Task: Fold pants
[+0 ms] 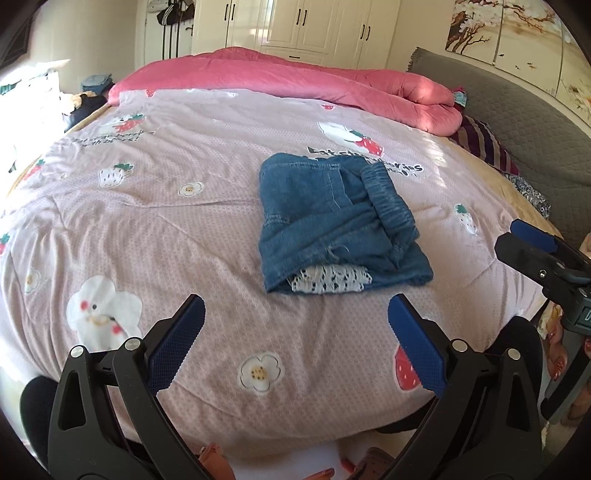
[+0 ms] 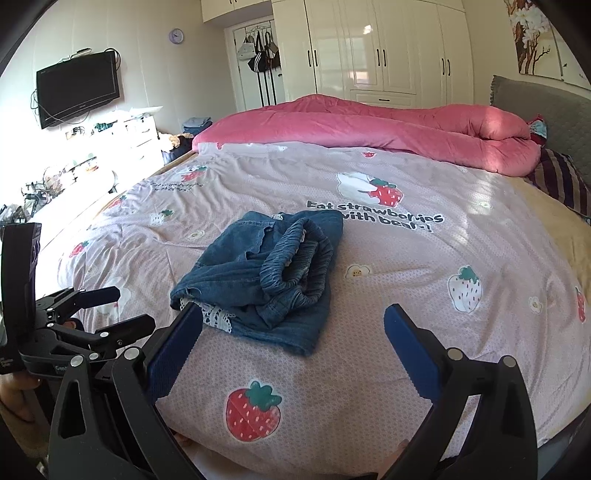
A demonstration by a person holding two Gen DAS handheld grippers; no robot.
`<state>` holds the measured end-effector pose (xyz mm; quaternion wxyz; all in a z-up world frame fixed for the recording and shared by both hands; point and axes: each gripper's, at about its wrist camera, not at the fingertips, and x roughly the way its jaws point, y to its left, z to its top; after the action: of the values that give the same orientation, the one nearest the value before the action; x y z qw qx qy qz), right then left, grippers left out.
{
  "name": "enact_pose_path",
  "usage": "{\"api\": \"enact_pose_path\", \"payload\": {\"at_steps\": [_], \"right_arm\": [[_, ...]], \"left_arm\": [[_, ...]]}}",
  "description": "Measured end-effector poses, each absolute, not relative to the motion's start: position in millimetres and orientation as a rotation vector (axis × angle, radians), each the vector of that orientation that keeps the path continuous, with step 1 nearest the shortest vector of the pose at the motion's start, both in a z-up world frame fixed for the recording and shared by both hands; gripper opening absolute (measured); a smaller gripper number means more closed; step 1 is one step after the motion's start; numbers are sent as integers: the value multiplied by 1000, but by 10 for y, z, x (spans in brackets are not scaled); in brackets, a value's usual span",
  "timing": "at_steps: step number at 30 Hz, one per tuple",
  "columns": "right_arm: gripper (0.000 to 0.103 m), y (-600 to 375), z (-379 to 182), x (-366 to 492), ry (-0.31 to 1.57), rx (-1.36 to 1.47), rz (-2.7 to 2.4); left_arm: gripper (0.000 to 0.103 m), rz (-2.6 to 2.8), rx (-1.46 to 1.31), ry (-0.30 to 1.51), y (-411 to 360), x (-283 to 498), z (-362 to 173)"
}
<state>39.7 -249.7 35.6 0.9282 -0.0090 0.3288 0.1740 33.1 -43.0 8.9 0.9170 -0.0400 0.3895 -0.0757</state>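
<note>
The pants (image 1: 334, 225) lay folded into a compact bundle mid-bed, waistband on top, lace lining peeking from the near edge. Both the left gripper (image 1: 295, 347) and right gripper (image 2: 291, 350) hung wide and empty nearby, apparently because the folding looked finished.

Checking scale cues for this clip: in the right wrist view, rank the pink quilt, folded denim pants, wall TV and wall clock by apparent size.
1. Pink quilt
2. Denim pants
3. TV
4. Clock

The pants lie much nearer the camera, so their lead over the TV is unsure.
</note>
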Motion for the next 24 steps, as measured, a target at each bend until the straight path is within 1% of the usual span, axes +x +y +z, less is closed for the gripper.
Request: {"api": "enact_pose_path", "payload": {"at_steps": [13,24], "right_arm": [[98,-2522,285,270,686,-19,360],[98,-2529,101,182,716,-8,355]], "left_arm": [[93,-155,-50,812,-520,139,34],[93,-145,-45,819,-560,50,-54]]}}
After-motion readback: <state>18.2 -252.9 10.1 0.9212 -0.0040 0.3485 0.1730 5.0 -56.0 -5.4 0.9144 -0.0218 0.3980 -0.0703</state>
